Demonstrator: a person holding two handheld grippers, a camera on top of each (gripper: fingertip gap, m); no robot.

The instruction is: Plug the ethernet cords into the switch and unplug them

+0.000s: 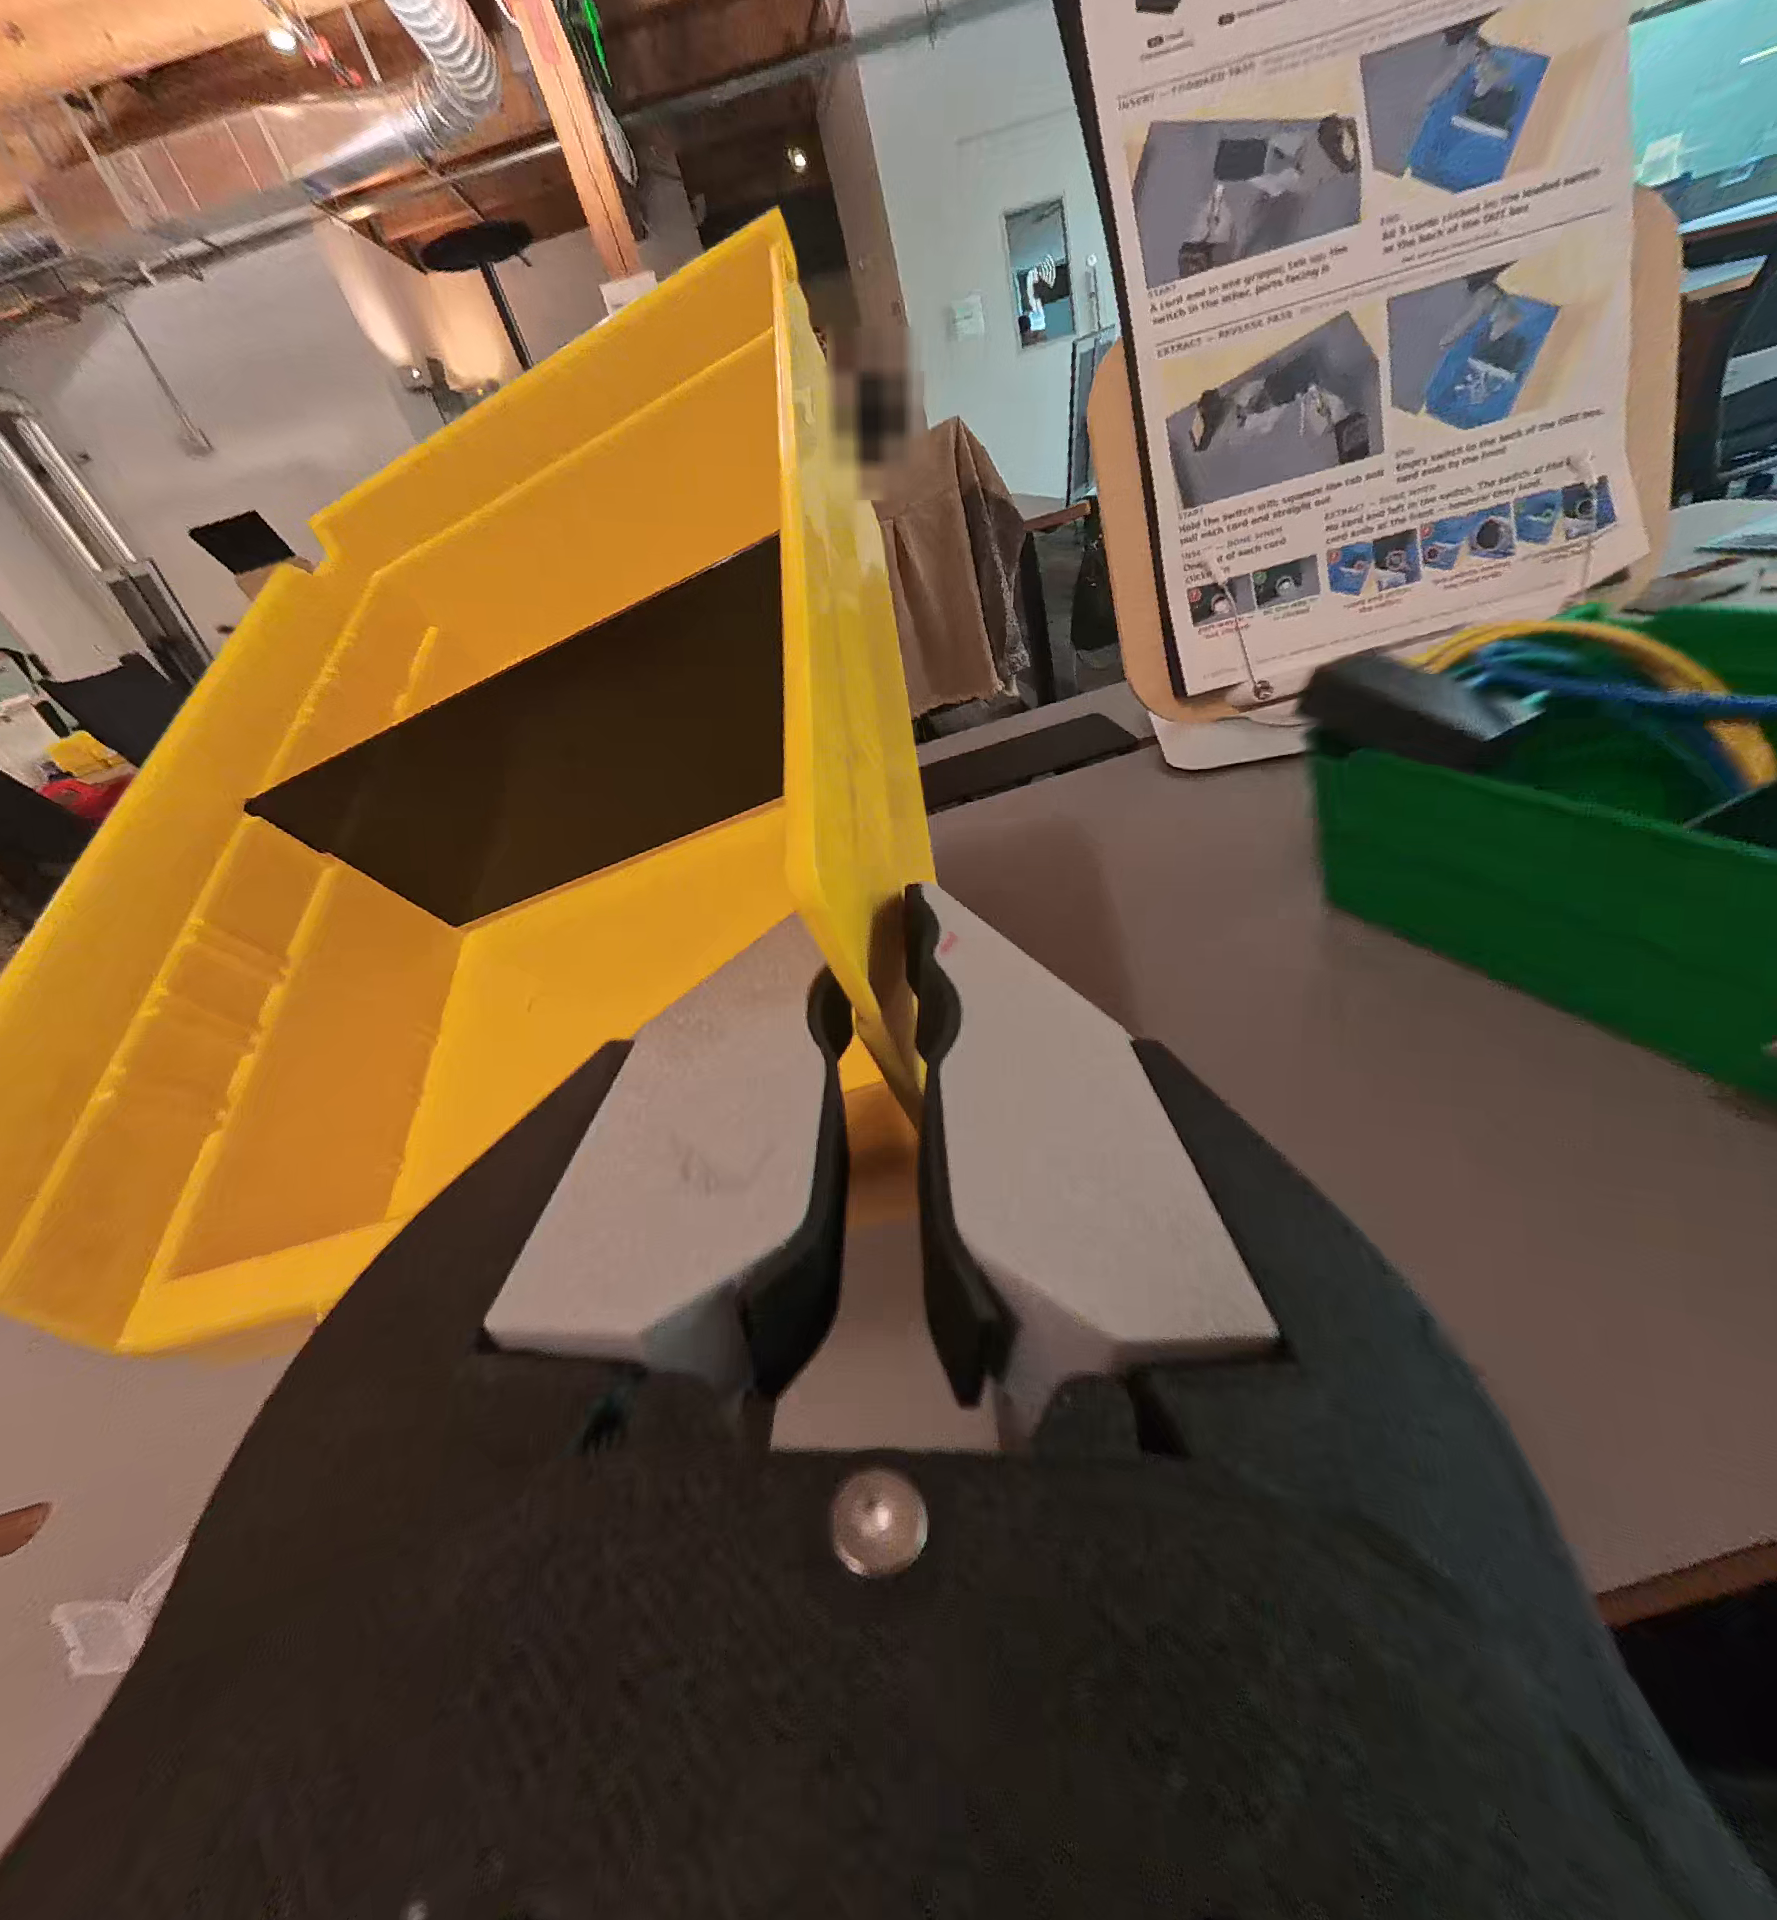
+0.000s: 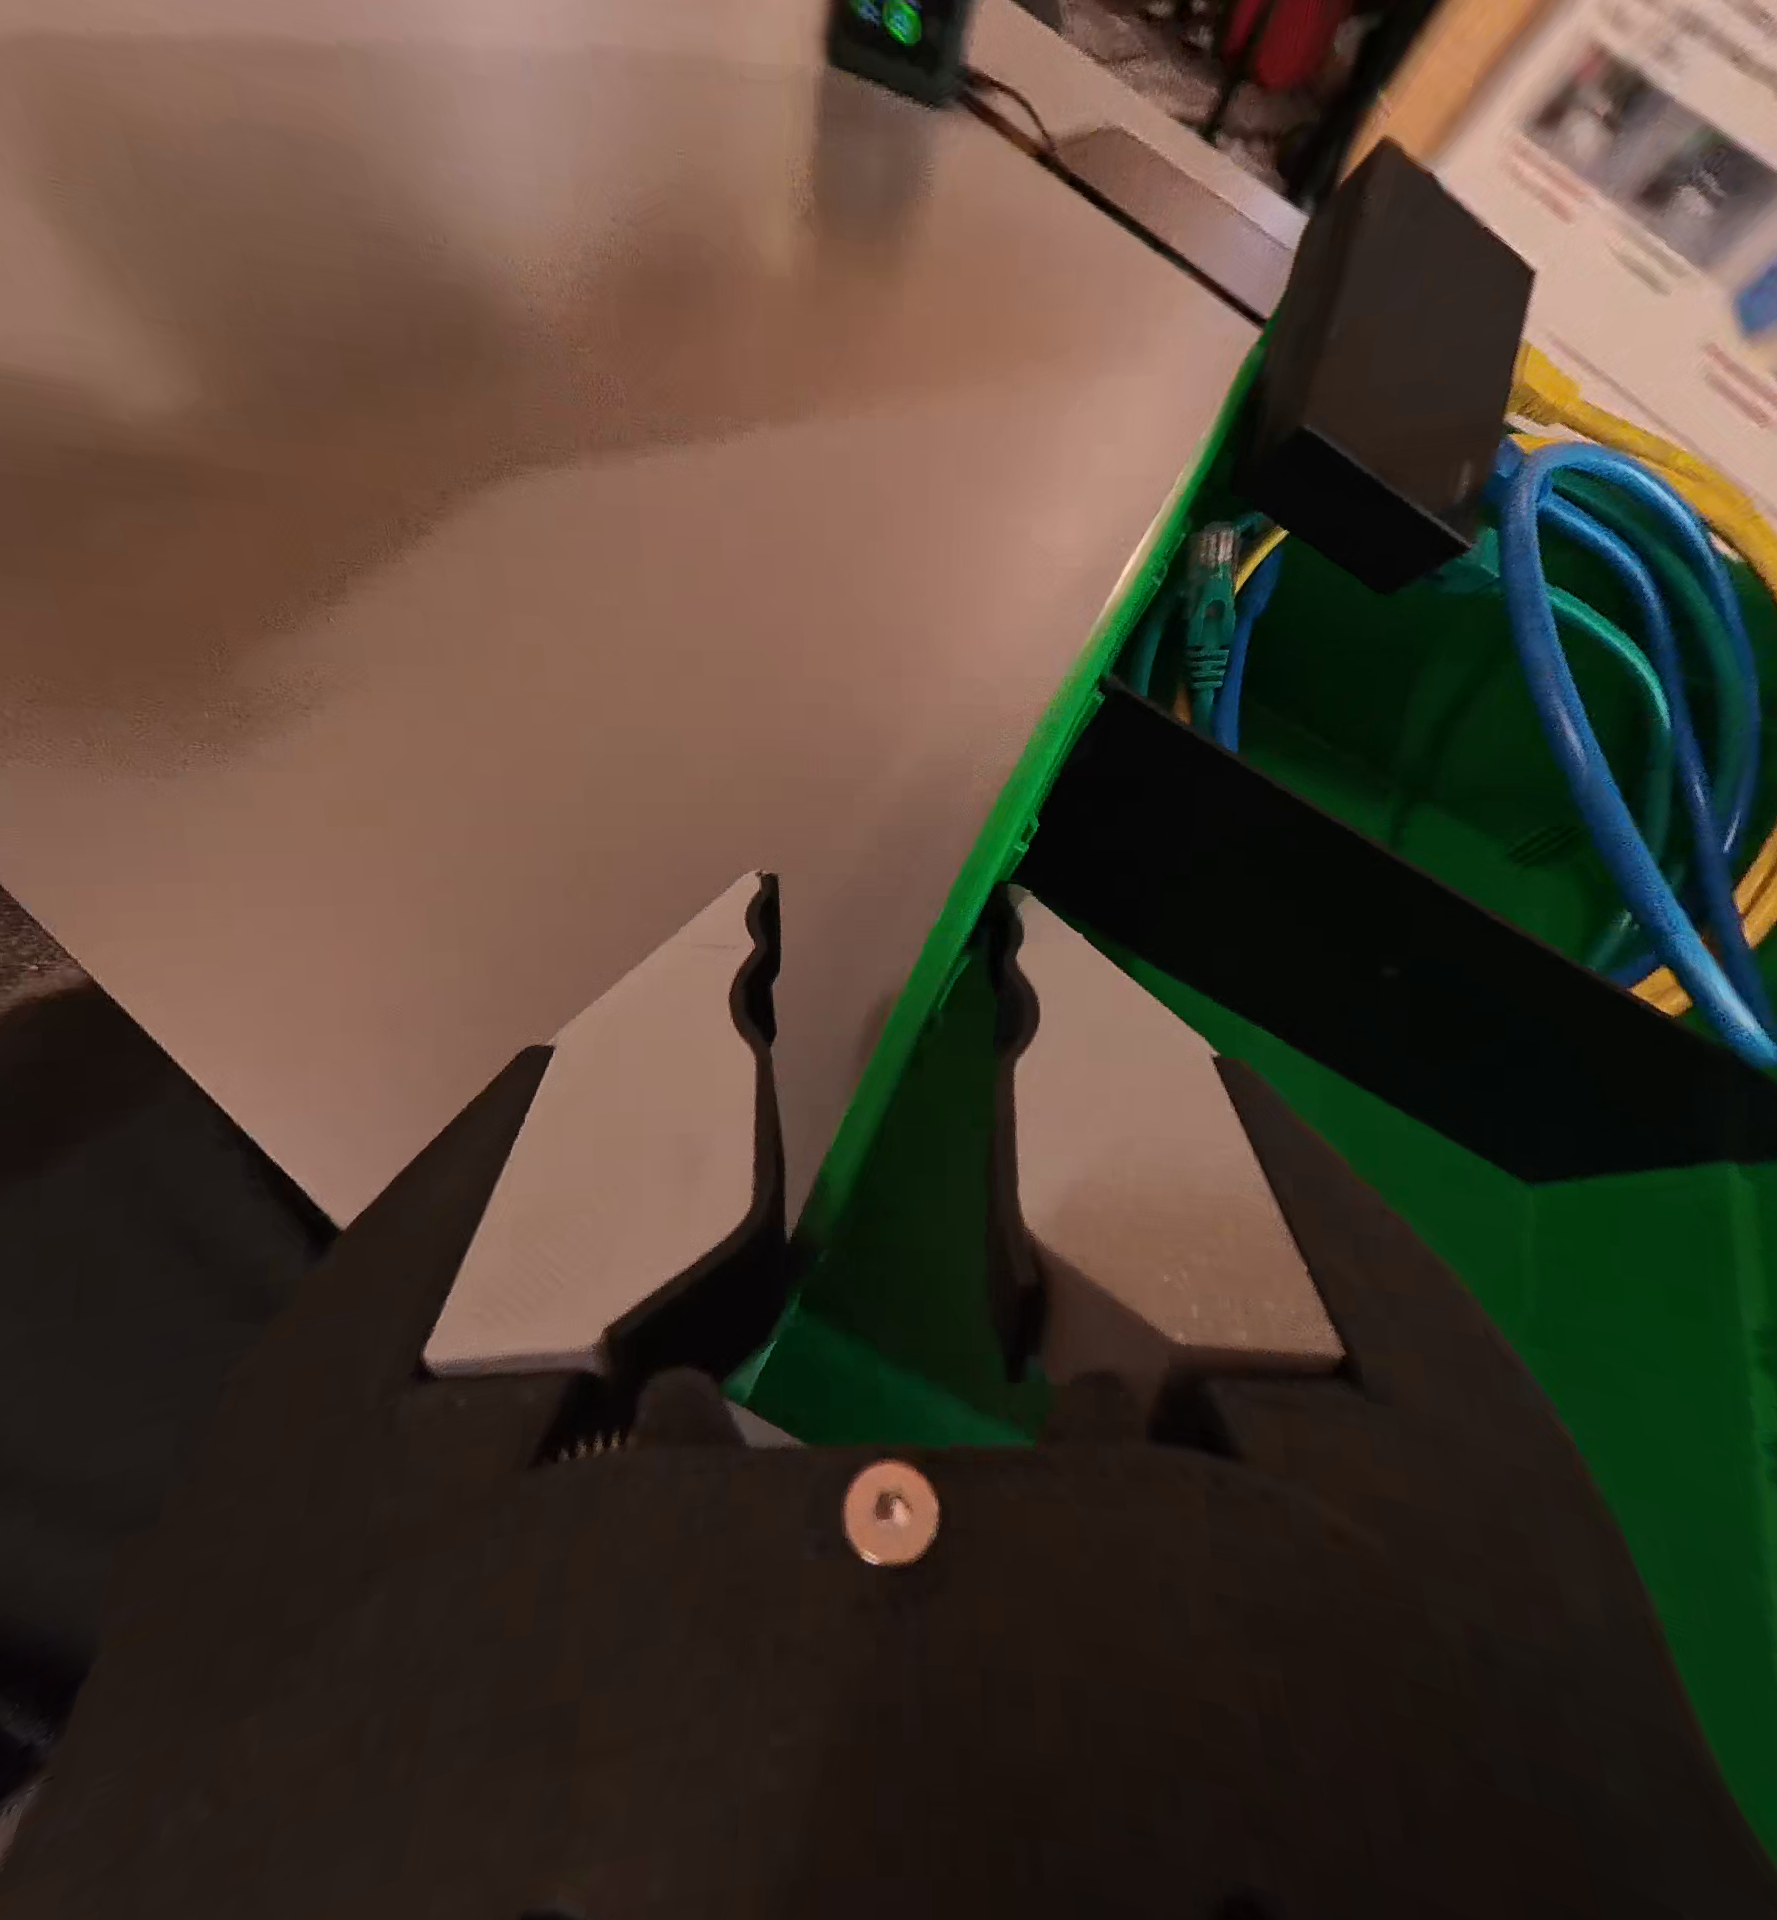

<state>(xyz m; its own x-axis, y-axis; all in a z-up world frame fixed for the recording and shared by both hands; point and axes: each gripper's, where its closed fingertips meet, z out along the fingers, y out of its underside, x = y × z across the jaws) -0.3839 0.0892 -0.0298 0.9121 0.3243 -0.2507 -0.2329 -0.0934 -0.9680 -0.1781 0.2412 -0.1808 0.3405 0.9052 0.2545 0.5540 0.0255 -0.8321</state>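
Left tool: its two fingers are pinched on the thin side wall of the yellow bin, near that wall's lower corner, one finger on each face.
Yellow bin: lifted and tilted above the desk, its open side turned toward the left wrist camera; a black divider crosses its inside, and nothing else shows in it.
Right tool: held with a narrow gap, straddling the near left wall of the green bin; the left finger is outside over the desk, the right finger inside. Whether either finger touches the wall I cannot tell.
Desk: pale grey top carrying the green bin; its near edge shows in the right wrist view.
Green bin: sits on the desk, to the right of the yellow bin in the left wrist view; a black divider strip runs across it just beyond the right tool.
Ethernet cords: blue, green and yellow loops coiled in the bin's far compartment, beyond the divider; one green plug end lies loose by the left wall.
Switch: a black box in the far compartment, tilted on edge at the far left corner above the cords; cords run up to its lower right side.
Instruction sheet: propped upright on a board beyond the green bin, printed with photos.
Far background: an open workroom with a draped chair.
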